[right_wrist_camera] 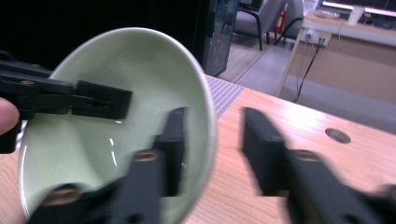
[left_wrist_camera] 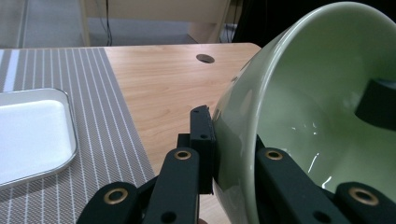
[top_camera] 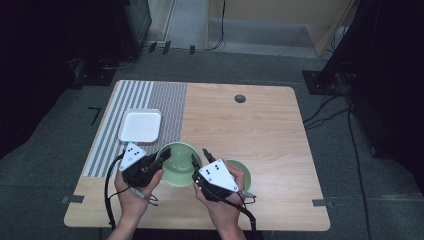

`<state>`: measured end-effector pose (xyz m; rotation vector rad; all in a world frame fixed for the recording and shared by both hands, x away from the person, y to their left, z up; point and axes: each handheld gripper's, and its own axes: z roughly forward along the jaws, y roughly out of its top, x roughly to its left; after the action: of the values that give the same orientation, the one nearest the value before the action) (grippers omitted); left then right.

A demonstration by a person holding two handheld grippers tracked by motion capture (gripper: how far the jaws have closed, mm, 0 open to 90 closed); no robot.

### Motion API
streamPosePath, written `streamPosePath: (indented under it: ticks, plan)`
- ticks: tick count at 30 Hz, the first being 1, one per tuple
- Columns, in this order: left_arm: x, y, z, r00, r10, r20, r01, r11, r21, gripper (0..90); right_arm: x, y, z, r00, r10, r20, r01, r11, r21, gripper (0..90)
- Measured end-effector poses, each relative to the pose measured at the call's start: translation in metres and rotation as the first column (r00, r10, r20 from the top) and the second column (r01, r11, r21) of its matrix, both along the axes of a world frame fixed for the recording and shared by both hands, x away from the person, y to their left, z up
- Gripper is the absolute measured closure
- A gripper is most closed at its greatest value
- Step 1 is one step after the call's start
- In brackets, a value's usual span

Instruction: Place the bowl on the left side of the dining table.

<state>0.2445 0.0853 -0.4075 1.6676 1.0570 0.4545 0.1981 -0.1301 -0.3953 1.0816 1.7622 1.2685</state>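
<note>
- Bowl (top_camera: 178,161), green, sits just right of the white tray (top_camera: 140,125).
- My left gripper (top_camera: 161,156) pinches its rim.
- My right gripper (top_camera: 199,156) straddles the opposite rim, jaws apart.

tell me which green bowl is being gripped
The larger green bowl, between the hands: the left gripper clamps its rim. The smaller green bowl sits untouched behind the right hand.
</note>
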Motion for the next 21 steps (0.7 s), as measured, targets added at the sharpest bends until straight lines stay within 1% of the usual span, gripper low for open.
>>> streamPosePath:
  ticks: [1, 2, 3, 5, 7, 8, 9, 11, 13, 15, 17, 18, 21]
  plan:
    - [0.000, 0.001, 0.000, 0.9999, 0.008, 0.010, -0.008, 1.0000, 0.002, 83.3, 0.000, -0.001, 0.001, 0.9999, -0.011, -0.003, 0.011, 1.000, 0.003, 48.8]
    - [-0.001, 0.001, 0.000, 0.9997, 0.012, 0.019, -0.013, 0.9999, 0.008, 83.3, 0.001, -0.002, 0.002, 0.9993, -0.035, -0.009, 0.035, 0.999, 0.002, 42.5]
    - [-0.001, 0.002, 0.001, 0.9994, 0.021, 0.028, -0.022, 0.9996, 0.020, 83.2, 0.001, -0.004, 0.002, 0.9988, -0.047, -0.015, 0.047, 0.999, 0.000, 36.8]
    - [0.000, 0.004, 0.001, 0.9991, 0.027, 0.031, -0.028, 0.9994, 0.022, 83.2, 0.002, -0.009, 0.005, 0.9991, -0.022, -0.035, 0.024, 0.999, 0.048, 27.8]
    - [0.000, 0.005, 0.000, 0.9991, 0.029, 0.030, -0.030, 0.9995, 0.014, 83.3, 0.003, -0.013, 0.006, 0.9989, -0.006, -0.047, 0.010, 0.996, 0.083, 24.3]
    - [0.002, 0.007, -0.001, 0.9989, 0.037, 0.028, -0.037, 0.9992, 0.016, 83.3, 0.003, -0.015, 0.006, 0.9987, 0.004, -0.051, 0.000, 0.996, 0.085, 19.9]
    - [0.002, 0.008, -0.001, 0.9988, 0.041, 0.028, -0.042, 0.9990, 0.018, 83.3, 0.004, -0.017, 0.006, 0.9980, 0.017, -0.061, -0.013, 0.997, 0.073, 15.4]
    - [0.004, 0.011, -0.002, 0.9987, 0.045, 0.023, -0.045, 0.9988, 0.018, 83.2, 0.004, -0.020, 0.006, 0.9969, 0.026, -0.074, -0.019, 0.995, 0.094, 15.4]
    - [0.004, 0.013, -0.003, 0.9984, 0.051, 0.023, -0.051, 0.9986, 0.015, 83.3, 0.005, -0.023, 0.006, 0.9968, 0.011, -0.080, -0.004, 0.996, 0.086, 15.4]
    - [0.005, 0.015, -0.003, 0.9981, 0.056, 0.026, -0.057, 0.9983, 0.013, 83.3, 0.005, -0.025, 0.007, 0.9967, 0.011, -0.080, -0.004, 0.996, 0.086, 15.2]
    - [0.006, 0.017, -0.003, 0.9980, 0.058, 0.027, -0.058, 0.9982, 0.014, 83.2, 0.006, -0.028, 0.007, 0.9959, 0.008, -0.090, 0.000, 0.996, 0.086, 15.4]
    - [0.006, 0.019, -0.003, 0.9975, 0.066, 0.025, -0.067, 0.9977, 0.010, 83.2, 0.006, -0.030, 0.006, 0.9957, 0.009, -0.092, -0.002, 0.996, 0.084, 15.3]
    - [0.007, 0.022, -0.003, 0.9969, 0.075, 0.026, -0.075, 0.9972, 0.009, 83.3, 0.006, -0.033, 0.006, 0.9959, 0.015, -0.089, -0.007, 0.996, 0.083, 15.3]
